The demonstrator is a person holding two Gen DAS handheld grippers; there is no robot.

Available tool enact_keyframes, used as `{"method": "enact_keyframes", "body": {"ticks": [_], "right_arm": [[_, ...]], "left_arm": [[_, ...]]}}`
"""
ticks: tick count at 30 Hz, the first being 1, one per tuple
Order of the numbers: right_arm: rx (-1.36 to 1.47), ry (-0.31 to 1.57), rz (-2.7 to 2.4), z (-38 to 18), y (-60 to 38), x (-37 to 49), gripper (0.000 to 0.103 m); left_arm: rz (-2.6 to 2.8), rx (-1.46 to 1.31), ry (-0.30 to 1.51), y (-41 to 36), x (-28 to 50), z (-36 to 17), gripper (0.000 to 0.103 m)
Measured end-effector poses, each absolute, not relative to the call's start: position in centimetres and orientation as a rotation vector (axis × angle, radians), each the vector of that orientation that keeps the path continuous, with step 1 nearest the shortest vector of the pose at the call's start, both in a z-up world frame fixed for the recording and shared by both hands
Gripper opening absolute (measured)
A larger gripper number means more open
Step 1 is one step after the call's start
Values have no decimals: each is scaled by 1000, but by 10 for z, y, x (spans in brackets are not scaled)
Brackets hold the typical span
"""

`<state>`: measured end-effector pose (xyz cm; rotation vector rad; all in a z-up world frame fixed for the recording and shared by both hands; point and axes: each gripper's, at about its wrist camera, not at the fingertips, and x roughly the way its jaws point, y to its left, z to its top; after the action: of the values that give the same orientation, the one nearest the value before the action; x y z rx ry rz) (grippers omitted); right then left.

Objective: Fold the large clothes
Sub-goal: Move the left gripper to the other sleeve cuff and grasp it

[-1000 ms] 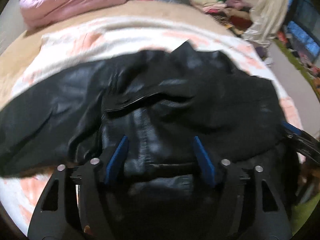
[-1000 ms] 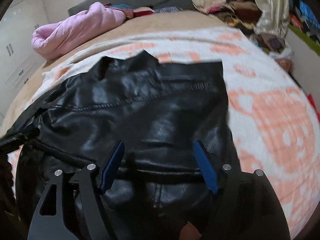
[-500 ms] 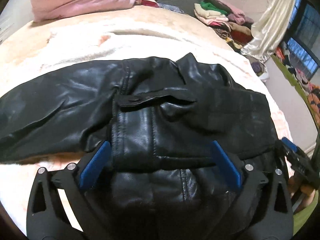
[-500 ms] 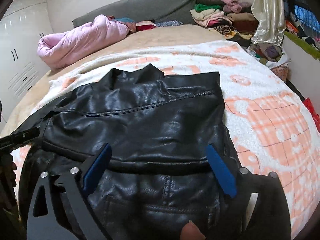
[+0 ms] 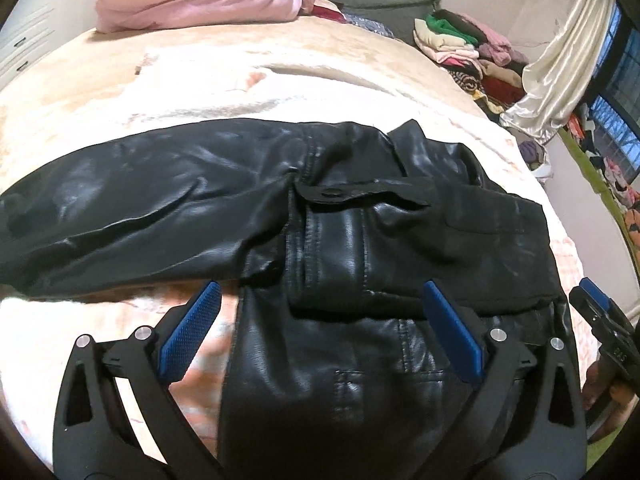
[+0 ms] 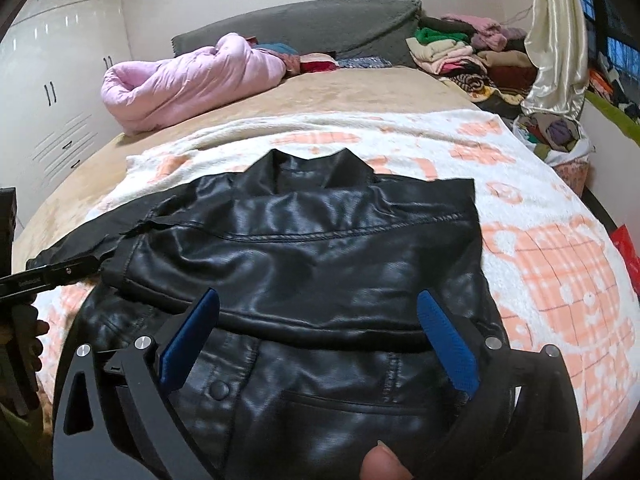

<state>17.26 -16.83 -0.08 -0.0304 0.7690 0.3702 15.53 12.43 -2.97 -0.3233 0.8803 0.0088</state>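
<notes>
Home bedroom: bed (image 6: 360,92) with blanket (image 6: 540,240), wardrobe (image 6: 60,80), clothes piles (image 6: 460,56).

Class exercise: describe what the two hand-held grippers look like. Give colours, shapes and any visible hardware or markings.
Both match. The left hand-held gripper and the right hand-held gripper each have a black frame with triangular cut-outs, round silver pivot bolts, and two flat blue fingers with a fine dotted texture. Small pale lettering on the black side is too small to read.

I find almost nothing legible from here. Pale lettering runs along the black bar of the other gripper (image 6: 28,281) at the left edge of my right wrist view; too small to read. Faint characters on the black gripper body (image 5: 620,350) at the right edge of the left view, unreadable too.
</notes>
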Motion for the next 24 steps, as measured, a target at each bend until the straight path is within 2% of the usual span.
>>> {"method": "enact_keyframes", "body": {"ticks": [24], "right_arm": [[-149,698,580,39,-31,154,99]], "left_arm": [[178,-484,783,223,118,-18,94]]}}
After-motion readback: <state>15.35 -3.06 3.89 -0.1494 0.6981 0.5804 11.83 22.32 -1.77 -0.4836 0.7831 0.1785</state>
